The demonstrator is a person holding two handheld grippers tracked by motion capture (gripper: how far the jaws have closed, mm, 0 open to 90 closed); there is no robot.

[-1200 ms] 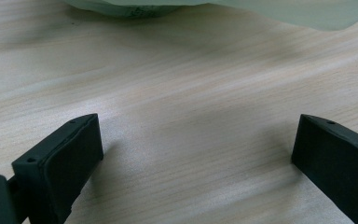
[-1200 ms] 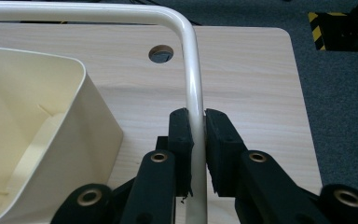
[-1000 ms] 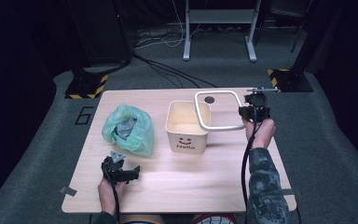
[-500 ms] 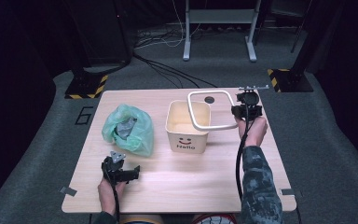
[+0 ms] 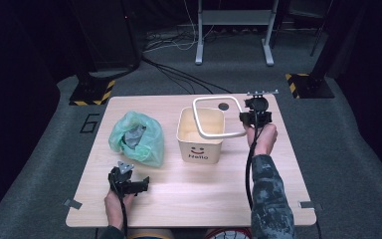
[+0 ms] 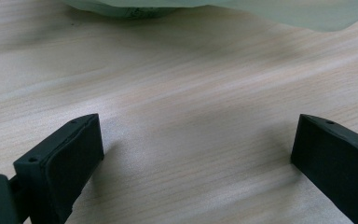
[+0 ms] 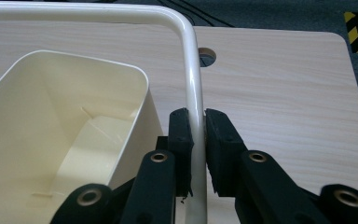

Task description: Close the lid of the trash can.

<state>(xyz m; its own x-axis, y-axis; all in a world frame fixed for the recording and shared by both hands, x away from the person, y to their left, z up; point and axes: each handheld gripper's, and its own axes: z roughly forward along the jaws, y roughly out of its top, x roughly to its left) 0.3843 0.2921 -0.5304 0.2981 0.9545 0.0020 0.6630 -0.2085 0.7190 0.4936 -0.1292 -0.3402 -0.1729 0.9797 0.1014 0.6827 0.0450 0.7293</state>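
Your left gripper [image 5: 128,183] rests low on the near part of the desk [image 5: 189,194]. In the left gripper view its jaws stand wide apart with only bare wood grain between them. The green bag [image 5: 135,138] lies just beyond the jaws, its lower edge [image 6: 270,11] visible at the far side of that view, apart from both pads. Nothing is held on this side.

Your right gripper [image 5: 254,116] sits beyond your right hand [image 5: 262,141], at the far right of the desk. Its jaws are clamped on the white frame [image 5: 218,117]: in the right gripper view the frame's tube [image 7: 193,88] passes straight up between the two pads, which press on it from both sides. From the jaws the tube runs away, bends at a rounded corner and continues off to the left.

The cream bin [image 5: 200,134] stands to the left of those jaws. The frame hangs above its open top, offset toward the far right corner and not seated on the rim.

Status, as a judgement: the frame is gripped and lifted; aligning it over the bin and lowering it appear to remain. The bag appears untouched, so lining the bin is probably also outstanding.
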